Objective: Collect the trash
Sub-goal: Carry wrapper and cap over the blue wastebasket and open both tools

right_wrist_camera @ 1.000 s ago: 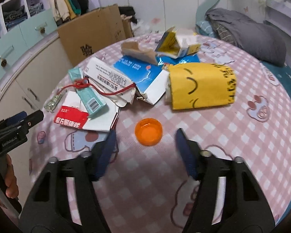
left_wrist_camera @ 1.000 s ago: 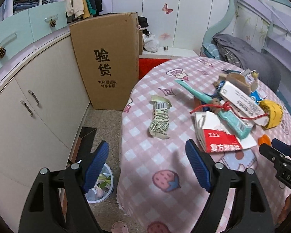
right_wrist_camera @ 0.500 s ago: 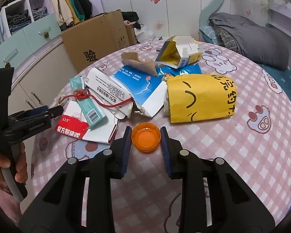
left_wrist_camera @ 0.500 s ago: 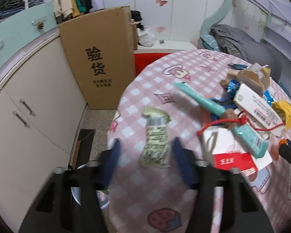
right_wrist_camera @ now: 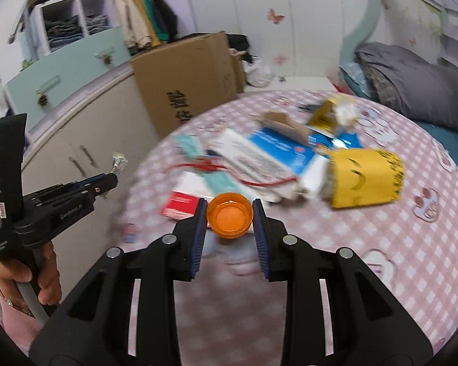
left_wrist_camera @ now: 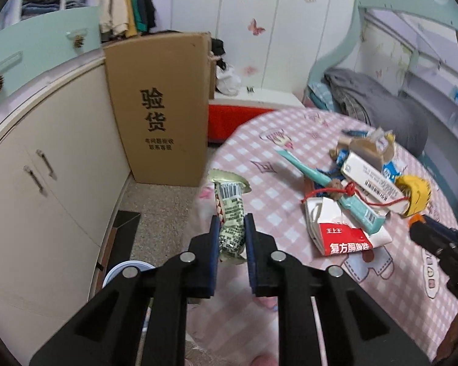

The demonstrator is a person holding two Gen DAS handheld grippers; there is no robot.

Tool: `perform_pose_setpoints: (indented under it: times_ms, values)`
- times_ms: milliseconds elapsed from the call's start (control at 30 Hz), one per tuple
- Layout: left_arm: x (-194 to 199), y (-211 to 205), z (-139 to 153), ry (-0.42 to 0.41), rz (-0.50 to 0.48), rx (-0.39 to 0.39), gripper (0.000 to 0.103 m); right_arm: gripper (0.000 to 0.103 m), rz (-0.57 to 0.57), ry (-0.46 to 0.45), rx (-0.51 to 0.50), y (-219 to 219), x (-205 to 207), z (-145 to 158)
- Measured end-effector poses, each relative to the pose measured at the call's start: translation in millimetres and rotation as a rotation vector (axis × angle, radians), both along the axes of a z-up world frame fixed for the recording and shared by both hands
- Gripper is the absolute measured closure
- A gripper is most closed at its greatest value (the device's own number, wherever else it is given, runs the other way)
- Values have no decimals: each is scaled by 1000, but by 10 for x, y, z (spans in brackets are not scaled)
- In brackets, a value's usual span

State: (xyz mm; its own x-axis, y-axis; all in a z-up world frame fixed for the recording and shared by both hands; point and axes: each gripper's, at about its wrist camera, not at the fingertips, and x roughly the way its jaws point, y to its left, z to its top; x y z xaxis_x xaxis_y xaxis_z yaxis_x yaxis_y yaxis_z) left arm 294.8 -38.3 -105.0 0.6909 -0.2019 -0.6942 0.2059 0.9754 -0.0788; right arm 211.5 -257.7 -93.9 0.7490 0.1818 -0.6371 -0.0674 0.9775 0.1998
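Observation:
My left gripper [left_wrist_camera: 232, 222] holds a green-and-white snack wrapper [left_wrist_camera: 229, 204] between its blue pads, and its jaws are still closing on it; the wrapper hangs lifted past the table's left edge. In the right wrist view the same left gripper [right_wrist_camera: 113, 180] shows at the left with the wrapper [right_wrist_camera: 119, 163] at its tip. My right gripper [right_wrist_camera: 229, 210] is shut on an orange bottle cap [right_wrist_camera: 229, 215], raised above the pink checked table [right_wrist_camera: 381, 259]. More trash lies on the table: a red-and-white carton [left_wrist_camera: 342, 235], a teal tube [left_wrist_camera: 351, 204] and a yellow bag [right_wrist_camera: 366, 180].
A white bin [left_wrist_camera: 122, 270] stands on the floor below the table's left edge. A tall cardboard box [left_wrist_camera: 158, 106] leans against cream cabinets [left_wrist_camera: 45, 183]. A bed with a grey blanket [right_wrist_camera: 412, 85] lies behind the table. A hand [right_wrist_camera: 42, 277] grips the left tool.
The left gripper moved to the wrapper, closed on it and lifted it off the table. The right gripper closed on the orange cap and raised it.

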Motion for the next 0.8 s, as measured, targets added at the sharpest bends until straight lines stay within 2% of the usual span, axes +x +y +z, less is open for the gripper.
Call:
perform_pose_setpoints:
  times_ms: [300,467,600,700,733,767,800]
  values:
    - [-269,766,199,-45,117,-48,88,74,183,-11,5,1042,120,125]
    - [-356,1288,113,-30,221,-59,88,74,293,8,29,1664,270,35]
    - [-372,1716,-19,-6,306,-60,88,74,374,42,47,2222,444,-164]
    - [-369,2030,-157,24,379,-61,88,73,392,41,69,2520,568,-333]
    - [-361,2100,-193,32,395,-61,88,68,395,39,78,2609,618,-396]
    - [-351,2215,-253,47,424,-57,88,57,391,41,80,2660,650,-441]
    - [-345,2273,-287,55,438,-54,88,36,373,46,72,2731,691,-516]
